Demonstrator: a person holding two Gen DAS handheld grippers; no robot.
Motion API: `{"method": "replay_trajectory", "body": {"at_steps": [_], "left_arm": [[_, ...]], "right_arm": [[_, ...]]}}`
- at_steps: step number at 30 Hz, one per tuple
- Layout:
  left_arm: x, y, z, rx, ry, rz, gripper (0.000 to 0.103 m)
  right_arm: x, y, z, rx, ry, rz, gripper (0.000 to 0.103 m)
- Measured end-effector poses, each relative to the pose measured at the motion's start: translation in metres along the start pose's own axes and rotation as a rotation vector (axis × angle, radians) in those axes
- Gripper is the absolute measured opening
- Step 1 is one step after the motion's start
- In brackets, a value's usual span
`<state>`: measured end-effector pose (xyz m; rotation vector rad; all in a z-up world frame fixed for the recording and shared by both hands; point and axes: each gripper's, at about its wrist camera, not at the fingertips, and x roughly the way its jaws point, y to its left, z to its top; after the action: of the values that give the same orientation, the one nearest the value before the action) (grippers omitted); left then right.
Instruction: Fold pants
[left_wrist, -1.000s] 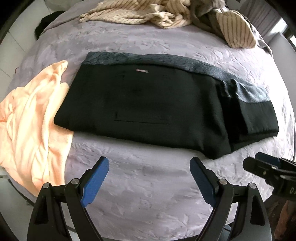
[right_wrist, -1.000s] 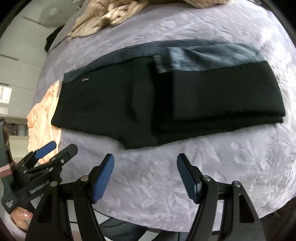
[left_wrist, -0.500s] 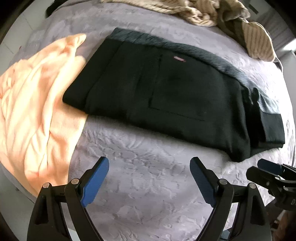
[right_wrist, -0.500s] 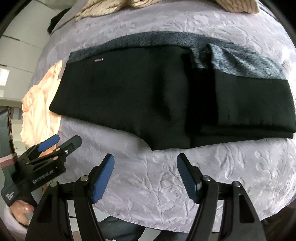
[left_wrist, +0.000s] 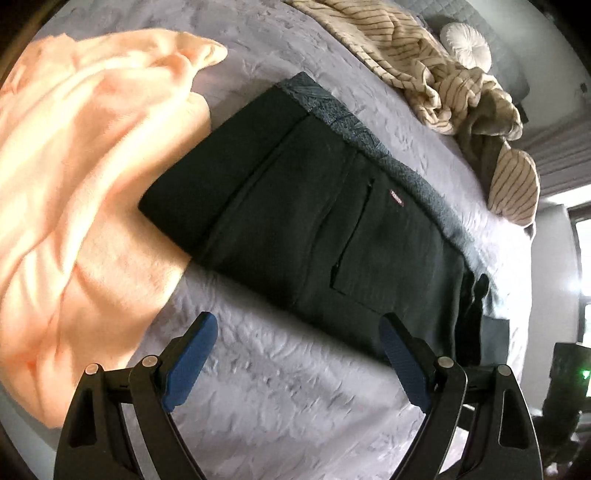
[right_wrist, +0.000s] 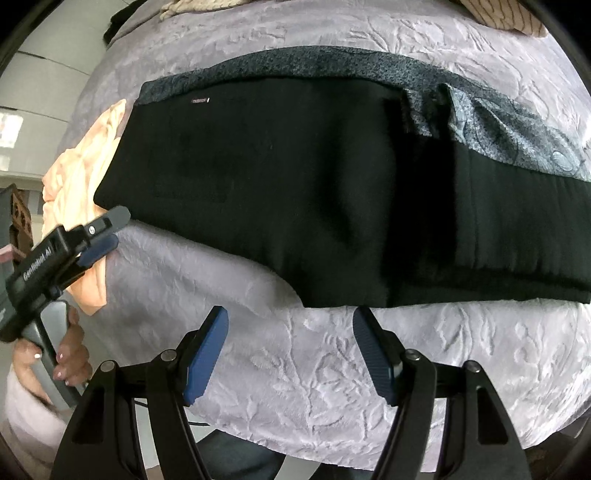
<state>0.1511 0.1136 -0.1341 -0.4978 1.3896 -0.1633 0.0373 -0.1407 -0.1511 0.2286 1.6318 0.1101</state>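
Black pants (left_wrist: 306, 221) lie flat on the lilac bedspread (left_wrist: 280, 387), folded lengthwise, with a patterned grey waistband along the far edge and the legs doubled over at the right (right_wrist: 517, 236). My left gripper (left_wrist: 297, 343) is open and empty, hovering just short of the pants' near edge. My right gripper (right_wrist: 290, 332) is open and empty, its fingertips at the near edge of the pants (right_wrist: 295, 177). The left gripper also shows in the right wrist view (right_wrist: 99, 236), near the pants' left end.
A peach garment (left_wrist: 74, 177) lies left of the pants, touching their corner. A striped beige pile (left_wrist: 443, 74) sits at the back of the bed. The bed edge (right_wrist: 332, 454) runs close below the right gripper.
Both grippers have moved closer to the pants. The left gripper has swung left and turned, so the pants now lie diagonally in its view. Both stay open.
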Motion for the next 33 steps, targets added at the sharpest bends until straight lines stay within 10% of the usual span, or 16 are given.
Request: {"method": "replay_trajectory", "body": {"at_steps": [33], "left_arm": [[0.029,-0.005,0.029,-0.046,-0.111,-0.12,0.101]], "right_arm": [[0.006,-0.018,-0.01,0.036,0.022,0.003,0.073]]}}
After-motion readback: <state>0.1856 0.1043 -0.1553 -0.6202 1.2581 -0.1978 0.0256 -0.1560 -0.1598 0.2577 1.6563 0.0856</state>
